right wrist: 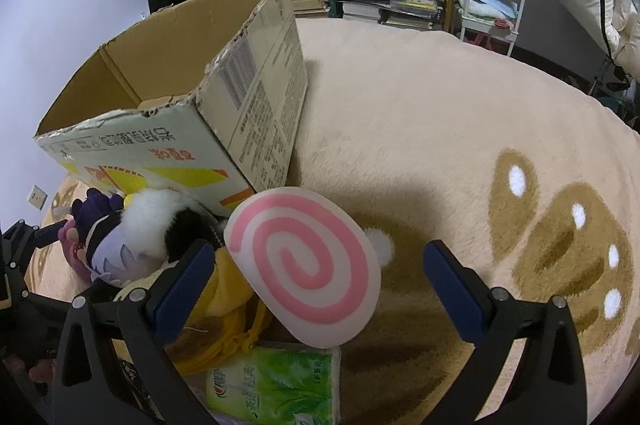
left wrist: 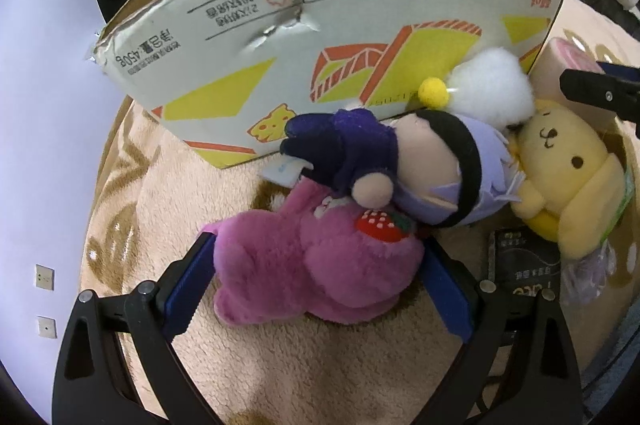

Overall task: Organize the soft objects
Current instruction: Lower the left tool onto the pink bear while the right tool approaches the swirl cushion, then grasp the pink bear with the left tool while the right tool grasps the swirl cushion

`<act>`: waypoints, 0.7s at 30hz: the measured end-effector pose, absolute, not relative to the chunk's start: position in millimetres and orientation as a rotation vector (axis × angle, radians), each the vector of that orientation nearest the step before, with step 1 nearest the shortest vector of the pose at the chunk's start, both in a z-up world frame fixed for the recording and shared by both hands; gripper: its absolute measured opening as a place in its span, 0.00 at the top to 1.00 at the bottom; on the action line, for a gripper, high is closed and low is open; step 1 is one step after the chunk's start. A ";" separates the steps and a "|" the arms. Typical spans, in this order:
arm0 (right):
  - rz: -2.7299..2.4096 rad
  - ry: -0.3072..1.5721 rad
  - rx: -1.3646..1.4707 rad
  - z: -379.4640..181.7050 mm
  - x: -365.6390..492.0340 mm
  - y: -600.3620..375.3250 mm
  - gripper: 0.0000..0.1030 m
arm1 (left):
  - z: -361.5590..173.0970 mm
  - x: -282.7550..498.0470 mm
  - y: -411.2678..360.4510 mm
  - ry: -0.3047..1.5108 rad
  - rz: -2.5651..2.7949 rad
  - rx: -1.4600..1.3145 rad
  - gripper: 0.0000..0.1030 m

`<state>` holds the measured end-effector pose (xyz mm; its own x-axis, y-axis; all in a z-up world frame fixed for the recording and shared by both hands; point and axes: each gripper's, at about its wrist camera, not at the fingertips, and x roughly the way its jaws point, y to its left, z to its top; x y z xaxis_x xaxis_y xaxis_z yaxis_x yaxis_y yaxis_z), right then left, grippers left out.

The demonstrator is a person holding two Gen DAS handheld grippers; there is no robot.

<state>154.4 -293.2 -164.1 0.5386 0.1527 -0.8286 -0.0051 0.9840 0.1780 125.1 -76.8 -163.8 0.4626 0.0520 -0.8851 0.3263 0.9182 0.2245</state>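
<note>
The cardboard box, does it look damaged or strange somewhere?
Yes. The cardboard box has a dented, punctured spot on its printed side, and its top edge is torn ragged with no flaps showing. Its printing also reads upside down.

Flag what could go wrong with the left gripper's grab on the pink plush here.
1. The left gripper straddles the pink plush, but the purple-haired doll lies across its top; lifting may drag or tumble the doll.
2. The plush is soft and fills the span between the pads, so the hold may catch only fur and slip.
3. The cardboard box wall stands tall; a low carry could snag it.
</note>
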 end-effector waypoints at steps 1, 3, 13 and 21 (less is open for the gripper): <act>0.101 0.997 0.158 -163.8 154.3 -292.2 0.00 | -163.6 124.3 -78.0 1.085 -0.175 0.393 0.09; 0.114 0.996 0.154 -163.6 155.4 -290.7 0.00 | -163.3 125.2 -77.3 1.090 -0.177 0.380 0.09; 0.160 1.036 0.114 -165.0 152.5 -279.4 0.37 | -161.6 128.3 -64.8 1.095 -0.182 0.338 0.14; 0.149 1.002 0.061 -151.8 145.1 -269.3 0.38 | -158.4 134.7 -46.5 1.086 -0.123 0.284 0.15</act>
